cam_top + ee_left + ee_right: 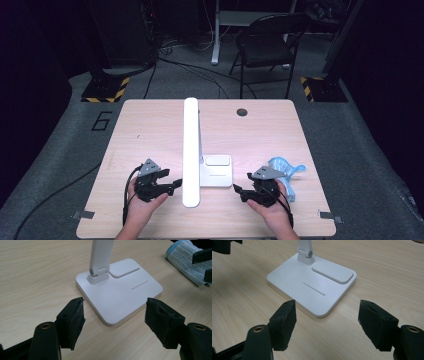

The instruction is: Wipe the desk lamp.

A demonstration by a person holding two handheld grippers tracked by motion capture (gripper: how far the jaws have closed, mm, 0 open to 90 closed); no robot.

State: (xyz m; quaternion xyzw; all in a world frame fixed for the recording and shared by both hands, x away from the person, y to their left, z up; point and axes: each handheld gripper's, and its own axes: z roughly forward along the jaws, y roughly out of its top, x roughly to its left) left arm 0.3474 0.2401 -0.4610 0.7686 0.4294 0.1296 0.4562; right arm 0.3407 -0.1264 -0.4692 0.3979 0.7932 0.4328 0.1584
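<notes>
A white desk lamp stands mid-table, its flat base (216,172) near the front and its long white arm (190,150) reaching over it. My left gripper (175,184) is held left of the lamp, jaws open and empty, pointing at the base (120,293). My right gripper (238,190) sits right of the lamp, jaws open and empty, aimed at the base (312,283) from the other side. Both hover just above the wood. The lamp's hinge (98,272) joins arm to base.
A blue and white cloth (285,170) lies bunched at the table's right, just behind my right hand; it also appears as cloth (186,261) far right. A round cable hole (242,112) sits at the back of the table. A folding chair (270,42) stands beyond it.
</notes>
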